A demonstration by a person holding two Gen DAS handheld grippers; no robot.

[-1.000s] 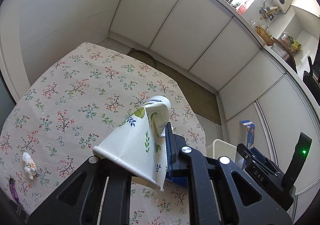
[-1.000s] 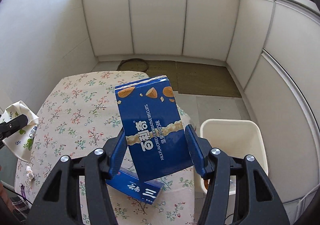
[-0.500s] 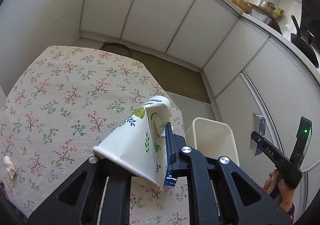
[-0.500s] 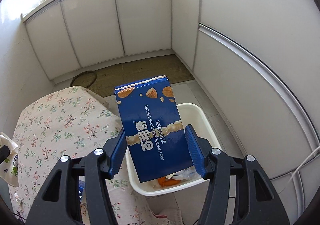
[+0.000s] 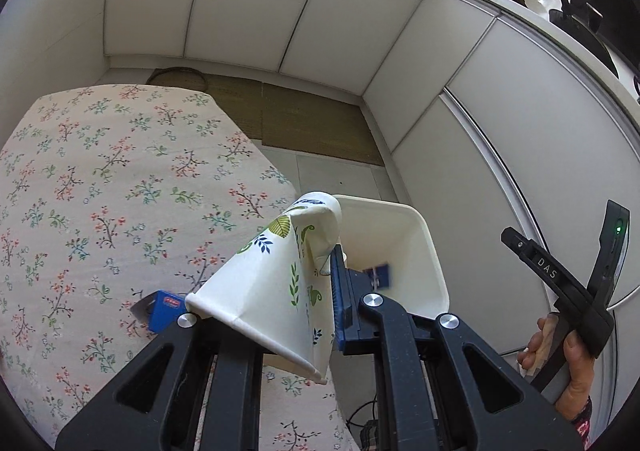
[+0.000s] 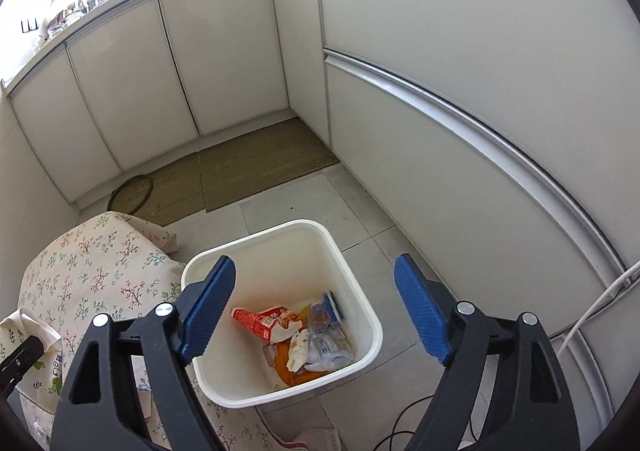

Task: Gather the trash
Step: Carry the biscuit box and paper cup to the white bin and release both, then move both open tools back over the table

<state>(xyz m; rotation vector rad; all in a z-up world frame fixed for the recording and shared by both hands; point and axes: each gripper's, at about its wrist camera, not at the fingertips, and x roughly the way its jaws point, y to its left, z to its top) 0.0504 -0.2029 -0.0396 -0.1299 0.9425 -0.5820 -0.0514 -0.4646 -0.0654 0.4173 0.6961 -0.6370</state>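
My left gripper [image 5: 280,291] is shut on a crushed white paper cup with a leaf print [image 5: 276,283], held above the table edge near the white bin [image 5: 432,251]. A blue biscuit box [image 5: 378,275] is falling into the bin. My right gripper [image 6: 314,307] is open and empty above the bin [image 6: 372,331], which holds a red carton [image 6: 264,325], the blue box [image 6: 332,305] and wrappers. The cup also shows at the left edge of the right wrist view [image 6: 28,347]. A second blue box [image 5: 164,309] lies on the floral tablecloth [image 5: 100,191].
White cabinets [image 6: 140,91] line the walls. Woven mats [image 6: 248,167] lie on the tiled floor beyond the bin. A cable [image 6: 400,427] runs on the floor by the bin. The right gripper's body and the hand holding it [image 5: 568,315] show at the right.
My right gripper swung over the bin, opened and let go of the blue biscuit box, which is dropping into the bin. My left gripper moved right toward the bin with the cup.
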